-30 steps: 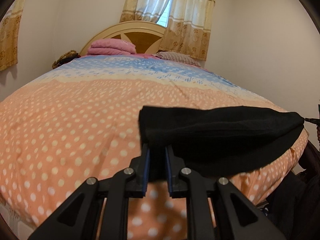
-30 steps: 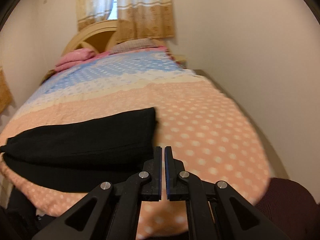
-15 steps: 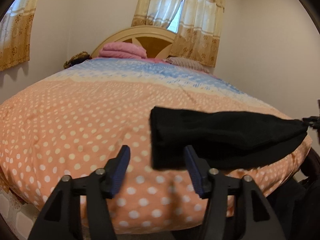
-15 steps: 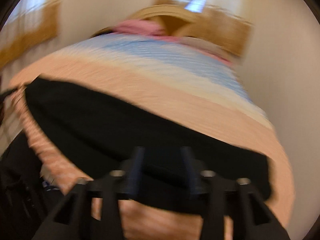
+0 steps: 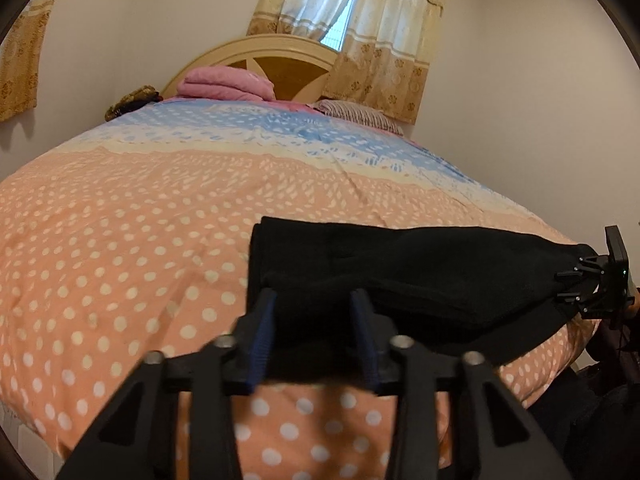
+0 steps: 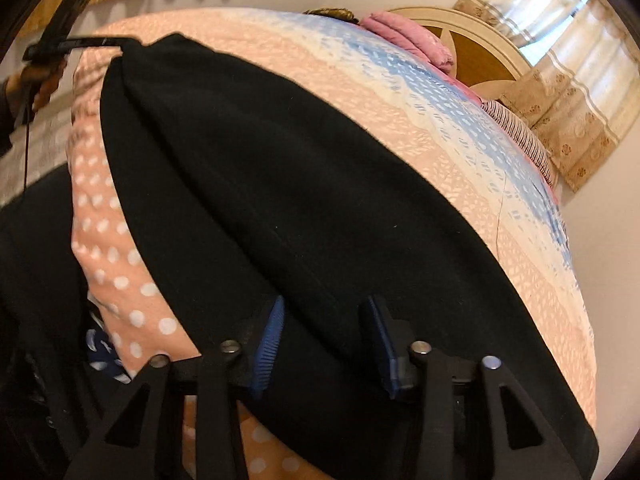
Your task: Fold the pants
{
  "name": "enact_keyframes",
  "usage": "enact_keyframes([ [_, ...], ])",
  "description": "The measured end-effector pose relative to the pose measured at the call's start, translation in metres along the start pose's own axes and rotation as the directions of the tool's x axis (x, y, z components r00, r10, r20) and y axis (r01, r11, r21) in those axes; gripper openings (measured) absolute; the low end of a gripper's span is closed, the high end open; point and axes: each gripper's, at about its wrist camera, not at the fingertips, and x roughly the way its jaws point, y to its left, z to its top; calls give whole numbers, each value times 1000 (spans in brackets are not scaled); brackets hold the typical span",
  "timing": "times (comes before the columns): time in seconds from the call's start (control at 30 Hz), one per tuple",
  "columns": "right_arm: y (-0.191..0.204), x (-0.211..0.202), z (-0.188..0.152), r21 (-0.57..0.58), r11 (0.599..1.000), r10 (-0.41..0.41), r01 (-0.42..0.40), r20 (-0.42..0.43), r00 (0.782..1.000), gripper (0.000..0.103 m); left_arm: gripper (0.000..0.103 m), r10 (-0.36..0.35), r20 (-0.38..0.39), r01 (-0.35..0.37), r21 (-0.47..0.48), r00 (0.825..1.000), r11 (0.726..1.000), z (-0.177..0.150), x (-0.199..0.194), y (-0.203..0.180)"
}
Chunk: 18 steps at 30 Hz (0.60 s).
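Note:
Black pants [image 5: 404,276] lie folded lengthwise across the near end of the bed, and fill the right wrist view [image 6: 304,200]. My left gripper [image 5: 316,328] is open, its jaws either side of the pants' left end. My right gripper [image 6: 326,344] is open, its blue pads astride the near edge of the pants at the other end. The right gripper also shows at the far right of the left wrist view [image 5: 596,284], and the left one at the top left of the right wrist view [image 6: 64,40].
The bed has an orange polka-dot and blue bedspread [image 5: 140,216]. A folded pink blanket [image 5: 228,84] and a striped pillow [image 5: 356,114] lie by the headboard [image 5: 280,56]. Walls stand close on both sides; curtains [image 5: 360,32] hang behind.
Both grippers were shut a second ago, the left one on the pants' end; both have opened. The right gripper swung round to face the pants and moved close over their edge.

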Motion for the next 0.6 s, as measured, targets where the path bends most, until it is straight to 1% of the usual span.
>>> enact_keyframes([
  [0.03, -1, -1, 0, -4, 1000, 3, -3, -2, 1000, 26, 19, 5, -4, -5, 3, 1000, 1000, 1, 1, 0],
  [0.07, -2, -3, 1, -9, 1000, -1, 1, -2, 1000, 20, 16, 12, -9, -12, 6, 1000, 1000, 2, 3, -1],
  [0.1, -2, -5, 3, -15, 1000, -7, 7, -1, 1000, 14, 14, 14, -9, -14, 8, 1000, 1000, 3, 3, -1],
  [0.17, -5, -11, 7, -13, 1000, 8, -8, 4, 1000, 7, 12, 11, 2, -11, 12, 1000, 1000, 5, 0, -4],
  [0.23, -6, -18, 13, -8, 1000, 8, -8, 19, 1000, 4, 12, 11, 17, -11, 15, 1000, 1000, 8, -5, -6],
  [0.33, -8, -33, 18, 12, 1000, 18, -18, 51, 999, 4, 11, -33, 45, 34, -28, 998, 999, 15, -16, -2],
  [0.43, -2, -51, 14, 20, 999, 41, -43, 74, 996, 3, 11, -46, 51, 47, -33, 998, 998, 17, -22, -1],
  [0.5, 5, -57, 8, 22, 998, 63, -65, 73, 995, 3, 11, -54, 52, 56, -38, 997, 998, 14, -26, -1],
  [0.6, 13, -52, -3, 22, 997, 75, -77, 53, 996, 3, 11, -56, 42, 58, -47, 998, 997, 5, -26, 1],
])
